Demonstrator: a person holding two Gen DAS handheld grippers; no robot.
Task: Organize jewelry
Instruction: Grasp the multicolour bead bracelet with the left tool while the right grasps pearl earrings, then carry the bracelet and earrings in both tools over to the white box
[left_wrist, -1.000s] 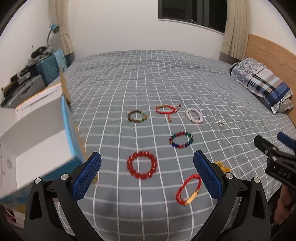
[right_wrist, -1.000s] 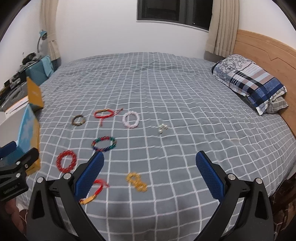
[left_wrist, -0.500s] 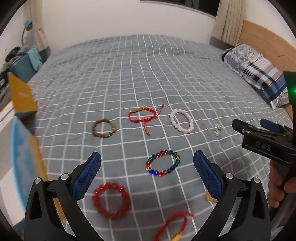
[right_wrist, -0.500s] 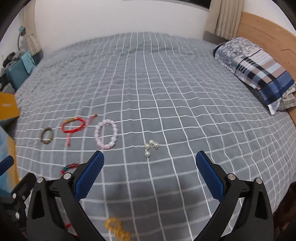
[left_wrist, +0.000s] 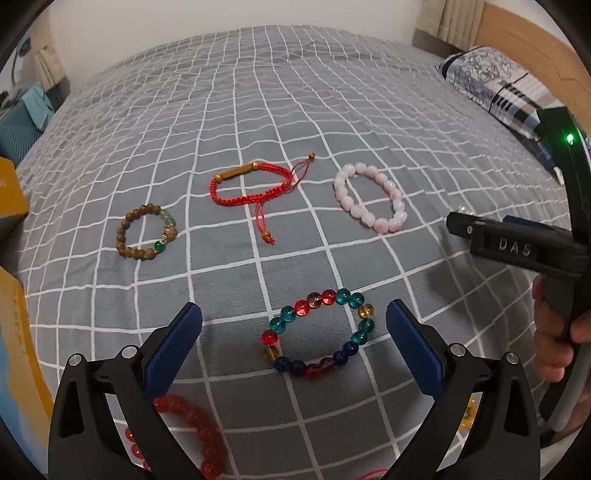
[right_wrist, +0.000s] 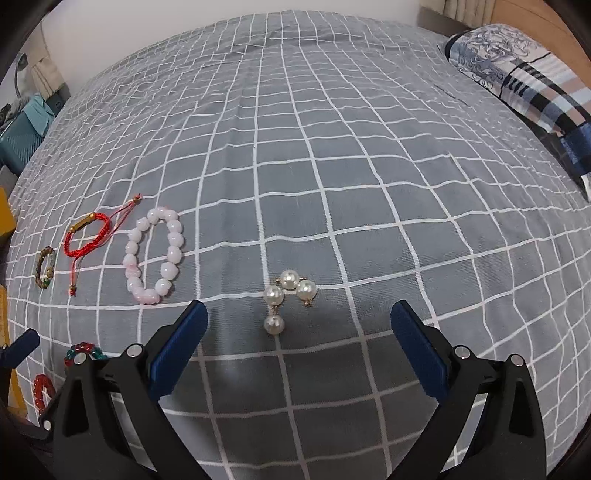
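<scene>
Tongs both gape empty: left tongs (left_wrist: 294, 334) frame the multicoloured bracelet (left_wrist: 319, 340) for pickup; right tongs (right_wrist: 299, 341) line up just short of the pearl earrings (right_wrist: 288, 297).

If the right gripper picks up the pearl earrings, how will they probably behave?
The pearl earrings are probably light, since they look small. Their round, glossy beads may slip or roll between the pads. They look like separate linked pieces, so likely one dangles or stays on the bedspread.
</scene>
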